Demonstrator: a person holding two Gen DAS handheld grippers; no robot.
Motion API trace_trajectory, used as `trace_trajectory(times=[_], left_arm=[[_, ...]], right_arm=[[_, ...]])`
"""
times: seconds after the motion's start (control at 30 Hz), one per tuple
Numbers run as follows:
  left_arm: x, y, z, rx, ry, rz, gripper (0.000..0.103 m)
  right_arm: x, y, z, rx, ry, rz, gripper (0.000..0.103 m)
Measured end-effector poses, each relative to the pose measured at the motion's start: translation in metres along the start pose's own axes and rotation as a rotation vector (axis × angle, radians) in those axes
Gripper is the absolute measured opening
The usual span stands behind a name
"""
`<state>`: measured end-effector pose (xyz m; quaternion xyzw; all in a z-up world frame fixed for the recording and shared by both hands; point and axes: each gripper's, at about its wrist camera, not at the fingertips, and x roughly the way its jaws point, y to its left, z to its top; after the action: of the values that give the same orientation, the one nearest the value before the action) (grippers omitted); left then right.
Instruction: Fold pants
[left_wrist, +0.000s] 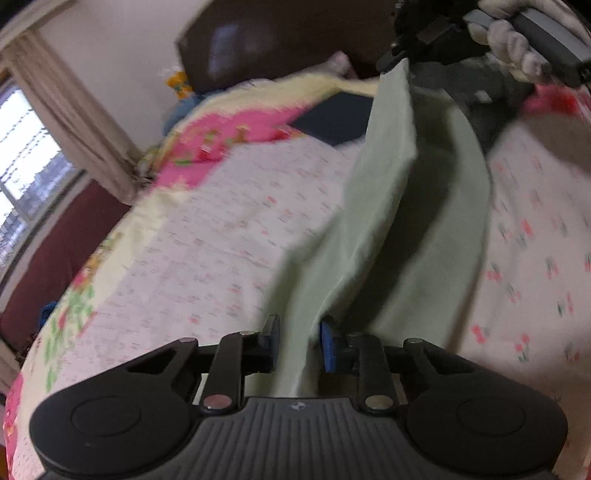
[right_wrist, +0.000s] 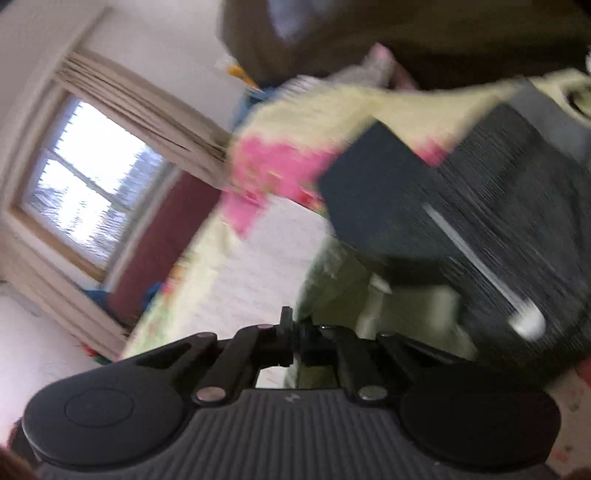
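Observation:
Pale green pants (left_wrist: 388, 206) hang stretched above the bed between my two grippers. My left gripper (left_wrist: 299, 343) holds one end: the cloth runs between its jaws, which stand a little apart around the fabric. My right gripper (left_wrist: 397, 61) shows at the top of the left wrist view, shut on the far end of the pants, held by a white-gloved hand (left_wrist: 517, 48). In the right wrist view my right gripper (right_wrist: 295, 334) is shut on the pale green cloth (right_wrist: 402, 306). Both views are blurred by motion.
A floral bedsheet (left_wrist: 229, 236) with pink and yellow edges covers the bed. Dark folded clothes (right_wrist: 461, 206) lie near the dark headboard (left_wrist: 277, 40). A window with curtains (right_wrist: 88, 177) is on the left wall.

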<state>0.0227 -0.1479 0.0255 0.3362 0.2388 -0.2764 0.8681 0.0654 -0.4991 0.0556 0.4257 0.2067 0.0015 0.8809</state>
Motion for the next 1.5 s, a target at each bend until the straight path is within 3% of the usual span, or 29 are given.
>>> trace_trajectory(times=[0.1, 0.2, 0.3, 0.4, 0.67, 0.77, 0.83, 0.9, 0.97, 1.0, 1.03, 1.13, 1.33, 1.37, 1.5], left_arm=[[-0.016, 0.014, 0.01, -0.043, -0.046, 0.011, 0.039], [-0.023, 0.009, 0.008, -0.059, -0.06, -0.042, 0.039], [-0.012, -0.019, -0.003, 0.016, -0.024, -0.086, 0.039], [-0.005, -0.041, -0.01, 0.054, 0.014, -0.133, 0.039], [-0.008, -0.052, -0.008, 0.068, 0.009, -0.164, 0.039], [-0.007, -0.048, -0.007, 0.059, 0.014, -0.161, 0.039], [-0.008, -0.047, -0.009, 0.058, 0.017, -0.159, 0.039], [-0.007, -0.046, -0.011, 0.055, 0.022, -0.157, 0.039], [-0.004, -0.045, -0.011, 0.045, 0.026, -0.157, 0.039], [-0.003, -0.045, -0.011, 0.04, 0.027, -0.156, 0.039], [-0.003, -0.044, -0.01, 0.033, 0.025, -0.156, 0.039], [-0.005, -0.041, -0.008, 0.024, 0.015, -0.155, 0.039], [-0.004, -0.038, -0.009, 0.022, 0.02, -0.154, 0.039], [-0.003, -0.038, -0.01, 0.018, 0.024, -0.155, 0.039], [-0.003, -0.04, -0.009, 0.01, 0.023, -0.166, 0.039]], right_arm=[[-0.018, 0.004, 0.005, 0.003, -0.029, 0.042, 0.004], [-0.02, -0.018, -0.006, -0.004, 0.006, -0.07, 0.004], [-0.006, -0.051, -0.017, 0.045, 0.066, -0.182, 0.005], [0.004, -0.062, -0.023, 0.05, 0.074, -0.223, 0.008], [0.005, -0.058, -0.025, -0.023, 0.096, -0.239, 0.011], [-0.002, -0.065, -0.024, 0.021, 0.097, -0.21, 0.019], [-0.008, -0.063, -0.022, 0.018, 0.07, -0.193, 0.03], [-0.011, -0.057, -0.018, -0.018, 0.042, -0.178, 0.031], [-0.006, -0.047, -0.014, -0.069, 0.056, -0.201, 0.031], [-0.003, -0.041, -0.012, -0.096, 0.06, -0.222, 0.024], [-0.001, -0.037, -0.011, -0.117, 0.065, -0.227, 0.006], [0.0, -0.026, -0.01, -0.124, 0.075, -0.164, 0.004], [-0.02, -0.009, -0.001, -0.062, -0.007, 0.117, 0.003], [-0.019, -0.014, 0.0, -0.076, -0.004, 0.084, 0.003], [0.002, -0.058, -0.001, -0.058, 0.064, -0.194, 0.005]])
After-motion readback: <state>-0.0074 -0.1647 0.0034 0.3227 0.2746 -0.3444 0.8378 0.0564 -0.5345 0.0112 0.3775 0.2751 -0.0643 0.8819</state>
